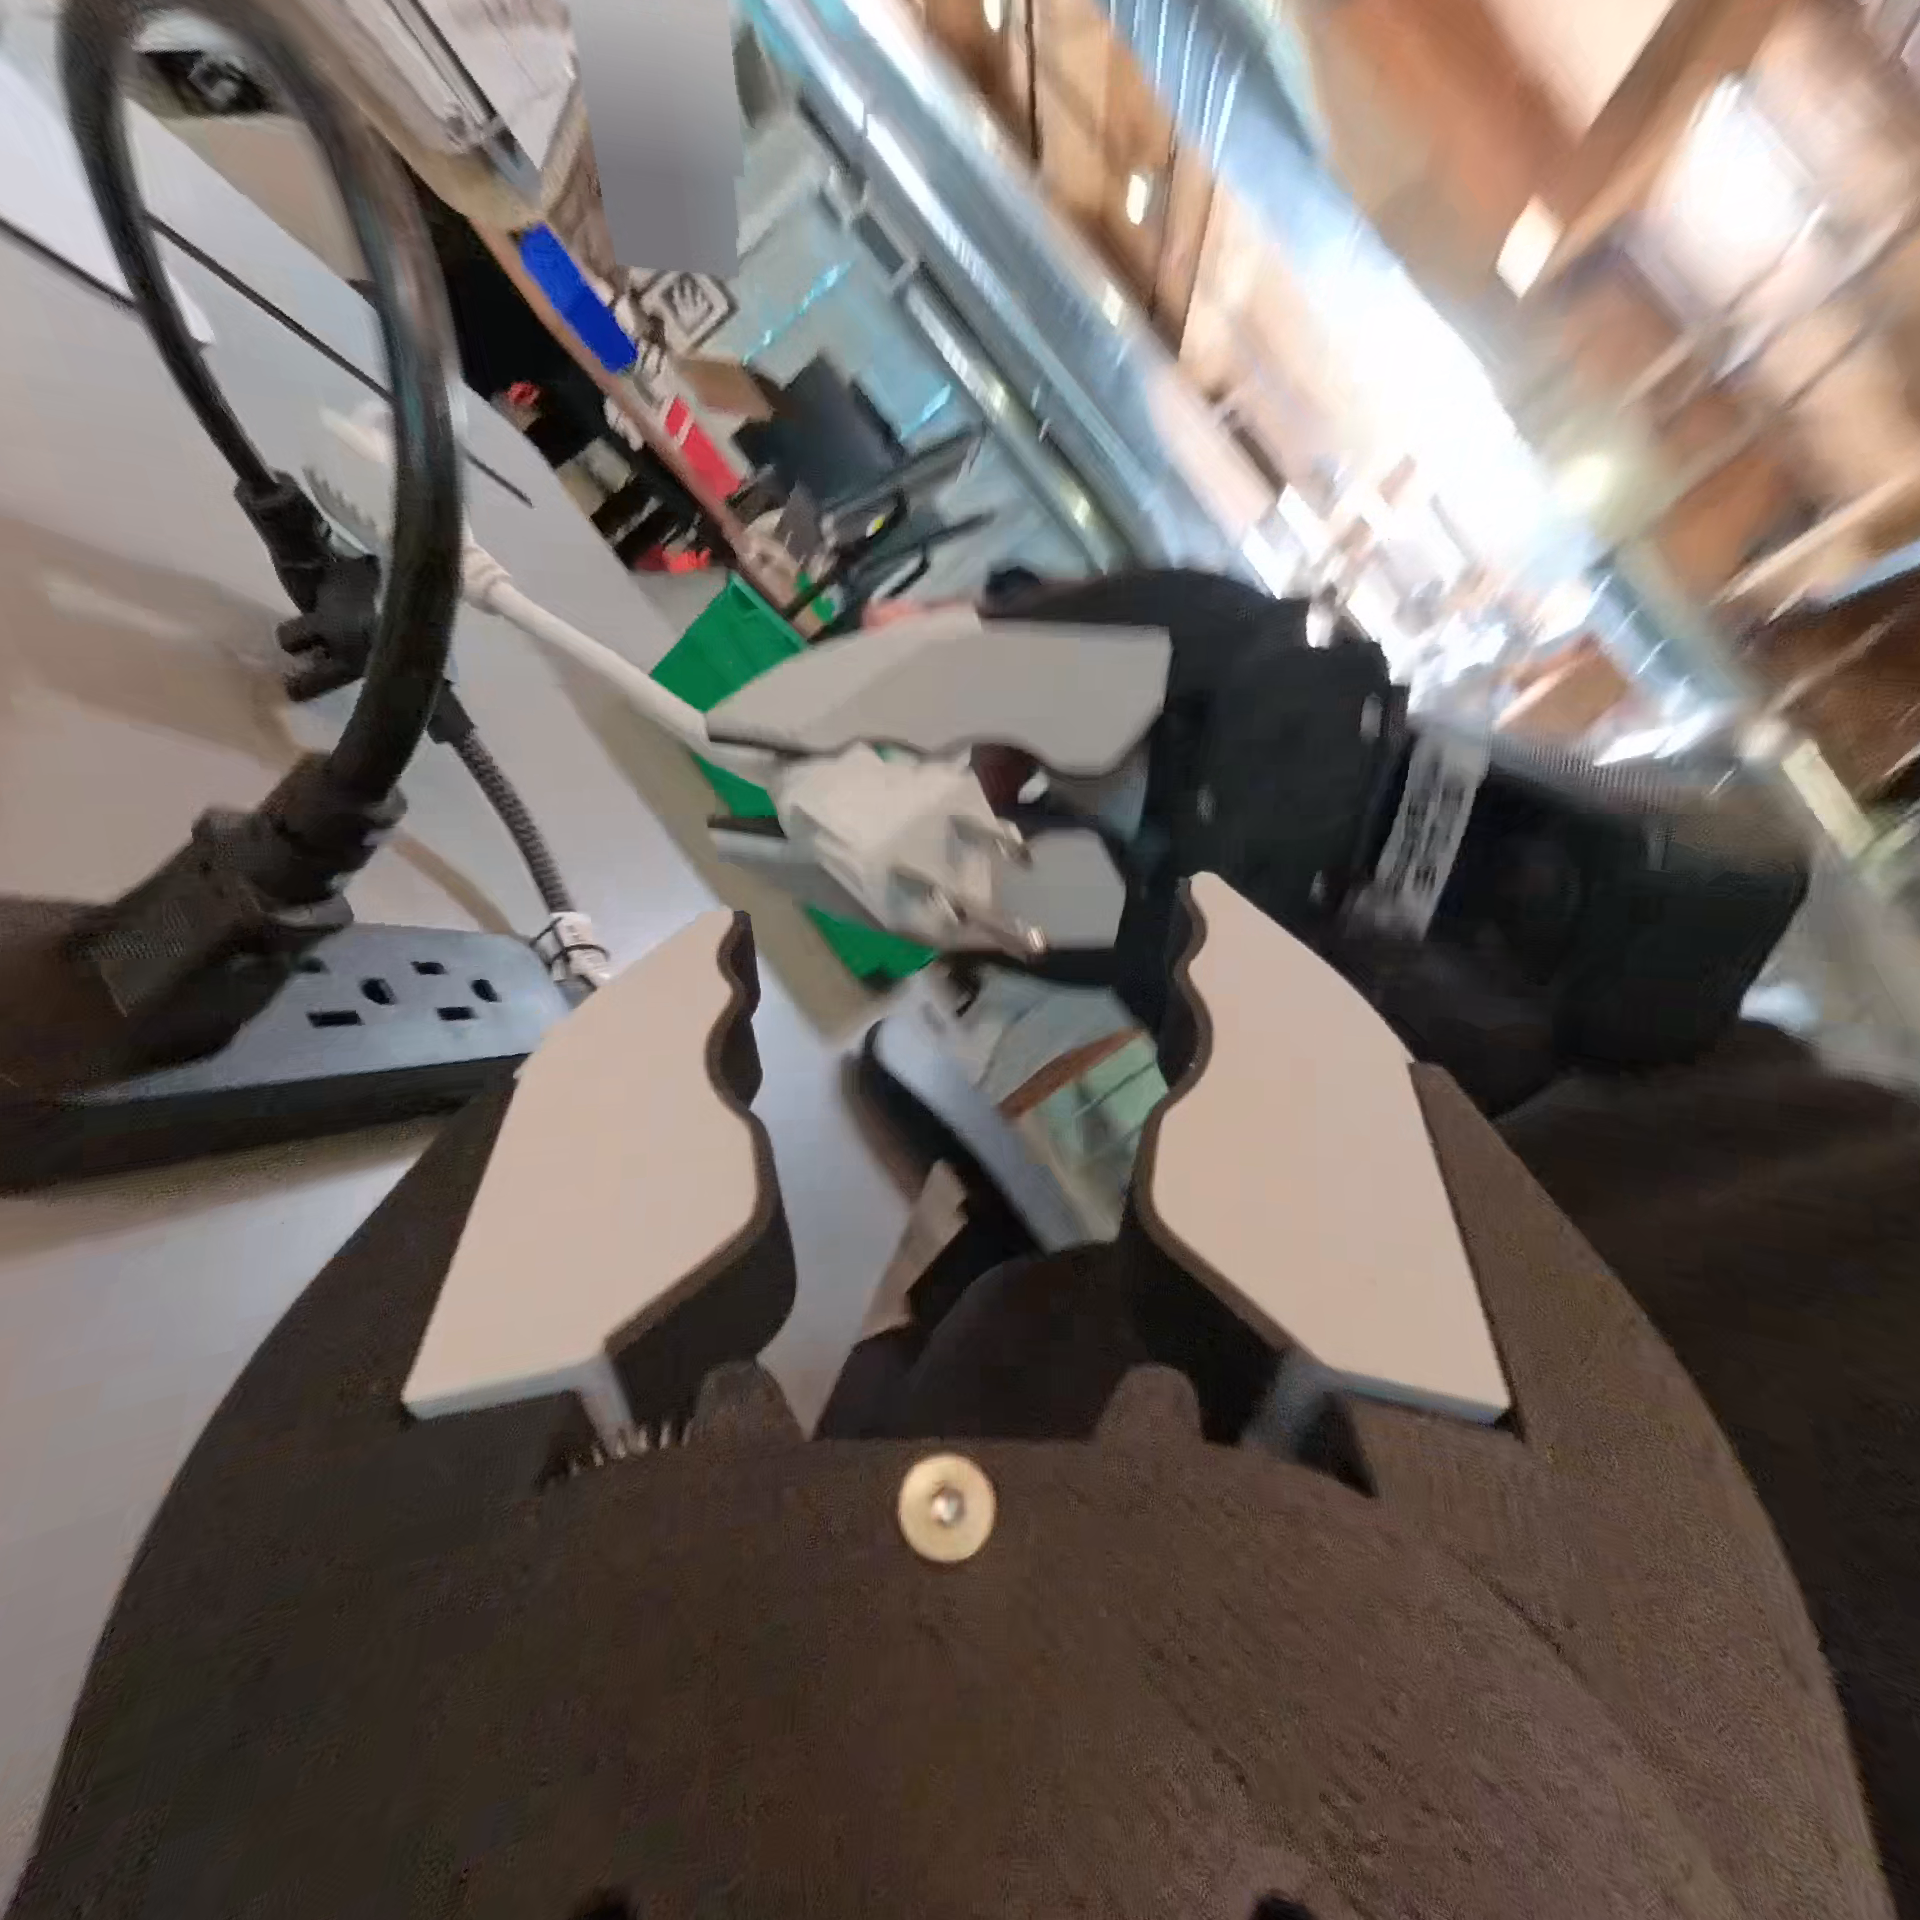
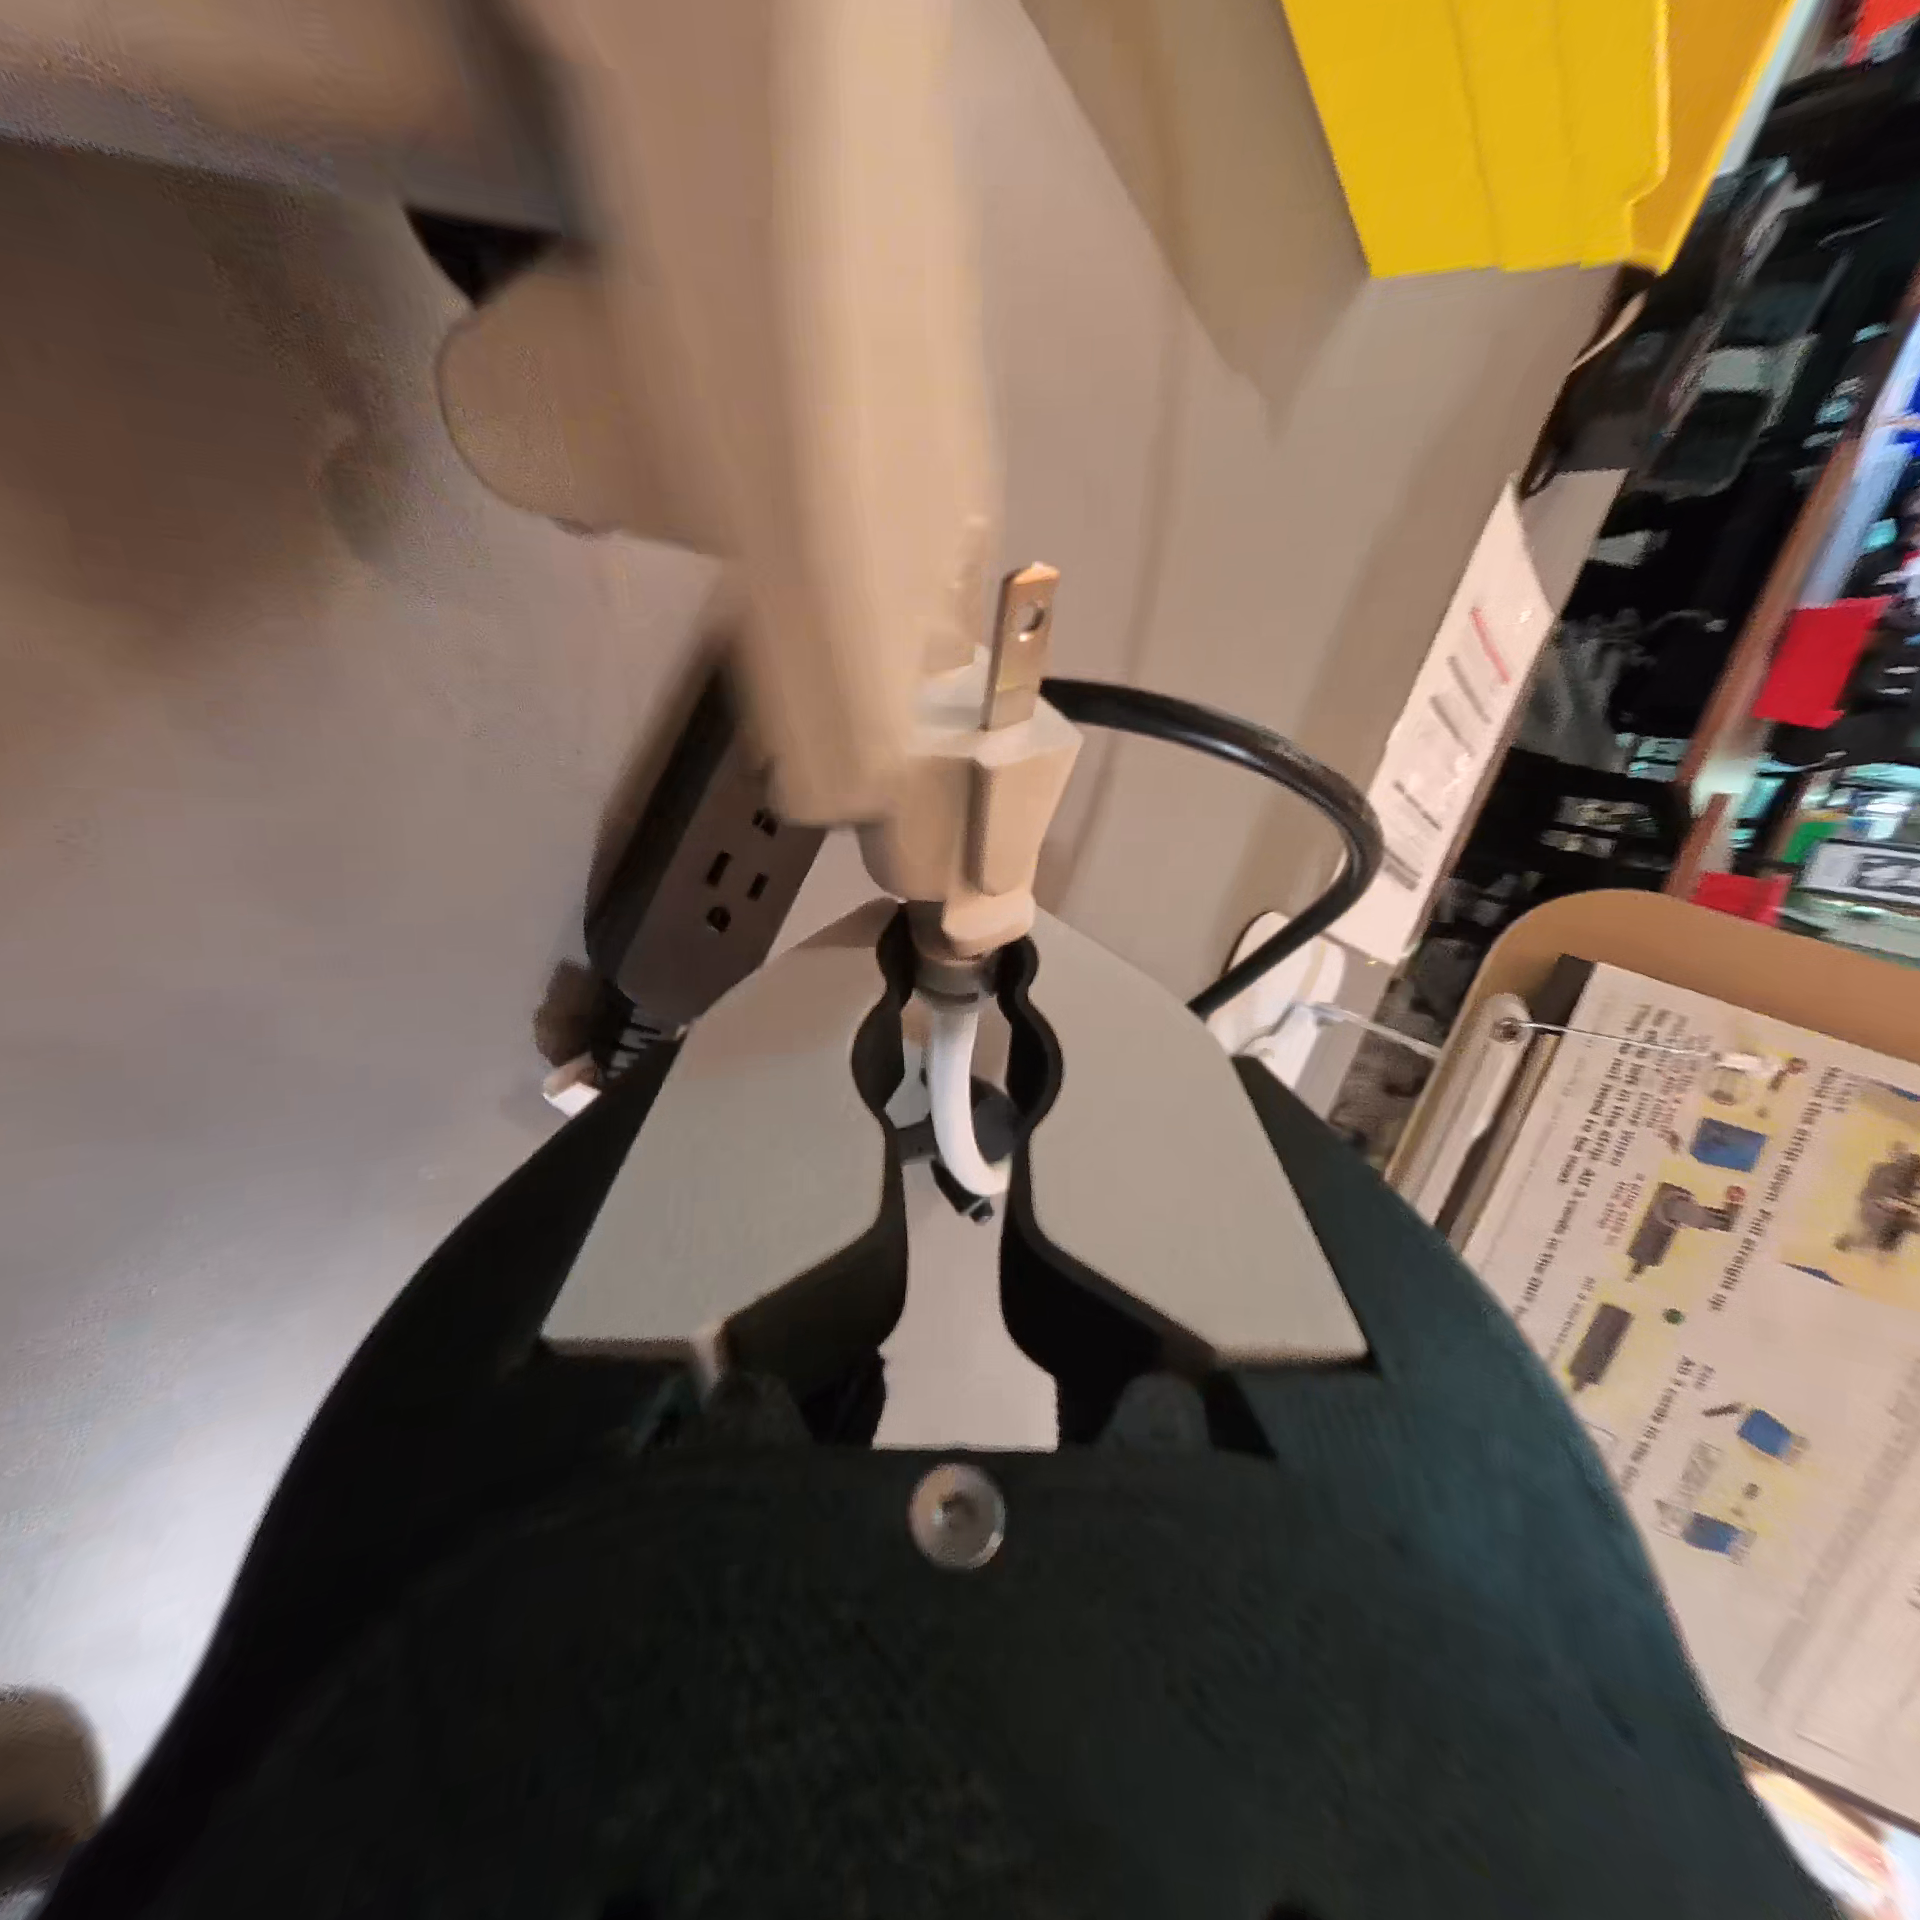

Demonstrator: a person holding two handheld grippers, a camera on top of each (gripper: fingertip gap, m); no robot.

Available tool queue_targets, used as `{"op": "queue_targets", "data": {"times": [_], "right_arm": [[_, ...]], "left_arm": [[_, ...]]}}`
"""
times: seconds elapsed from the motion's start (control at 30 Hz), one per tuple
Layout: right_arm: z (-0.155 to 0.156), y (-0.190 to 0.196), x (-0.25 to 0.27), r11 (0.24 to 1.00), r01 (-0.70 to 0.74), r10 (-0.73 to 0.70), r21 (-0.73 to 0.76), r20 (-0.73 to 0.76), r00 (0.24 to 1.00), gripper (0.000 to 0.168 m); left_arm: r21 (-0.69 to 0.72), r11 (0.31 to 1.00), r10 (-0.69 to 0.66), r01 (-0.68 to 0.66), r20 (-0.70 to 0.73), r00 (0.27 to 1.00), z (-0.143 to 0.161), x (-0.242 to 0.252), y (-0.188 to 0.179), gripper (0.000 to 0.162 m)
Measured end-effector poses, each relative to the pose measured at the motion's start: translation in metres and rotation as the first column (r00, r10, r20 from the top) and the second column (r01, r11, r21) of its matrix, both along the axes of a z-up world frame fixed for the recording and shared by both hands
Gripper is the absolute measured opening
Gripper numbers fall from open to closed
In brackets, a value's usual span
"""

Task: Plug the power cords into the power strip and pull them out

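The black power strip (image 1: 364, 997) lies on the white table at the left, with a black plug (image 1: 208, 883) seated in its far end and free sockets facing me. The plug's thick black cord (image 1: 416, 416) loops upward. My left gripper (image 1: 966, 935) is open and empty, to the right of the strip. My right gripper (image 2: 956, 961) is shut on the neck of the white plug (image 2: 977, 821), whose prongs (image 2: 1023, 644) are bare and in the air, clear of the strip (image 2: 717, 862). The left wrist view shows that plug (image 1: 914, 842) held above the table edge.
A blurred beige shape (image 2: 790, 468) looms close to the right wrist camera, over the strip. A yellow bin (image 2: 1507, 125) is at the upper right, and a tray with a printed picture sheet (image 2: 1714, 1247) at the right. A green bin (image 1: 727, 665) stands beyond the table edge.
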State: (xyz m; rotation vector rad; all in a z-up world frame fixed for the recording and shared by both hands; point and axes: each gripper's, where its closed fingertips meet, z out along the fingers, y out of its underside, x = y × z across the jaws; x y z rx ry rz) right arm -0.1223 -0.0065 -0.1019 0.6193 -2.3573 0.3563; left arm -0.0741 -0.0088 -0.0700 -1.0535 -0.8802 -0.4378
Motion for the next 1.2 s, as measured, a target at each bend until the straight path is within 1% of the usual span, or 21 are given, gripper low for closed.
{"op": "queue_targets", "data": {"times": [0.07,0.1,0.13,0.27,0.37,0.43,0.47,0.53,0.63,0.67,0.7,0.73,0.8,0.87,0.9,0.93,1.0,1.03,1.07,1.13,1.2], "right_arm": [[-0.004,-0.003,0.01,0.999,-0.035,0.034,-0.012,-0.066,0.997,0.016],[-0.006,-0.004,0.014,0.999,-0.049,0.047,-0.019,-0.095,0.994,0.016],[-0.006,-0.004,0.016,0.998,-0.053,0.05,-0.021,-0.125,0.991,0.016],[-0.003,0.001,0.015,0.993,-0.077,0.061,-0.095,-0.158,0.986,0.016],[0.006,0.006,0.013,0.977,-0.093,0.061,-0.189,-0.17,0.983,0.018],[0.017,0.012,0.005,0.957,-0.055,0.005,-0.285,-0.175,0.985,0.021],[0.025,0.017,0.0,0.939,-0.03,-0.03,-0.343,-0.168,0.985,0.025],[0.037,0.03,-0.007,0.883,0.05,-0.102,-0.467,-0.085,0.991,0.032],[0.036,0.042,-0.003,0.76,0.221,-0.114,-0.61,0.21,0.971,0.035],[0.034,0.043,0.001,0.703,0.289,-0.085,-0.65,0.326,0.941,0.037],[0.032,0.042,0.008,0.642,0.368,-0.027,-0.673,0.46,0.888,0.04],[0.033,0.039,0.016,0.576,0.457,0.057,-0.678,0.591,0.805,0.043],[0.041,0.032,0.033,0.458,0.625,0.291,-0.632,0.771,0.567,0.048],[0.05,0.03,0.038,0.373,0.762,0.494,-0.53,0.808,0.321,0.055],[0.054,0.029,0.038,0.356,0.804,0.567,-0.477,0.794,0.22,0.051],[0.058,0.027,0.039,0.348,0.826,0.622,-0.444,0.768,0.151,0.048],[0.065,0.025,0.046,0.36,0.827,0.688,-0.432,0.722,0.077,0.04],[0.064,0.023,0.049,0.383,0.818,0.683,-0.43,0.728,0.063,0.024],[0.061,0.022,0.049,0.391,0.814,0.662,-0.43,0.746,0.076,0.012],[0.06,0.022,0.045,0.378,0.811,0.637,-0.446,0.761,0.122,0.01],[0.056,0.021,0.039,0.365,0.796,0.591,-0.484,0.781,0.204,0.01]], "left_arm": [[0.057,0.998,0.008,-0.011,0.052,0.999,-0.003,-0.002,0.001,0.07],[0.041,0.999,-0.001,-0.001,0.05,0.999,-0.005,0.0,0.003,0.058],[0.023,1.0,-0.019,0.018,0.039,0.999,-0.006,0.003,0.006,0.052],[-0.055,0.998,-0.037,0.038,0.007,0.999,-0.007,0.006,0.014,0.048],[0.004,0.998,-0.058,0.058,-0.007,0.998,-0.001,0.007,0.018,0.045],[0.033,0.998,-0.054,0.055,-0.033,0.998,0.002,0.007,0.018,0.042],[0.026,0.999,-0.043,0.044,-0.046,0.998,0.002,0.006,0.016,0.031],[0.07,0.997,-0.022,0.027,-0.083,0.996,0.01,0.004,0.009,0.032],[0.002,1.0,-0.006,0.006,-0.144,0.99,0.012,0.003,0.007,0.031],[-0.033,0.999,-0.002,-0.004,-0.173,0.985,0.012,0.003,0.008,0.031],[-0.067,0.998,-0.001,-0.012,-0.202,0.979,0.012,0.004,0.01,0.031],[-0.106,0.994,-0.004,-0.021,-0.233,0.972,0.012,0.004,0.012,0.031],[-0.176,0.984,-0.017,-0.041,-0.32,0.947,0.013,0.009,0.02,0.031],[-0.232,0.971,-0.042,-0.059,-0.407,0.913,0.015,0.015,0.03,0.032],[-0.268,0.961,-0.057,-0.073,-0.448,0.892,0.015,0.018,0.036,0.032],[-0.305,0.948,-0.079,-0.084,-0.486,0.87,0.014,0.021,0.042,0.032],[-0.372,0.923,-0.124,-0.097,-0.526,0.841,0.008,0.026,0.053,0.032],[-0.39,0.916,-0.14,-0.094,-0.529,0.837,0.005,0.027,0.056,0.032],[-0.372,0.924,-0.136,-0.086,-0.53,0.837,0.007,0.028,0.057,0.032],[-0.358,0.931,-0.124,-0.071,-0.494,0.861,0.005,0.023,0.055,0.03],[-0.366,0.928,-0.118,-0.068,-0.463,0.878,-0.002,0.017,0.052,0.029]]}}
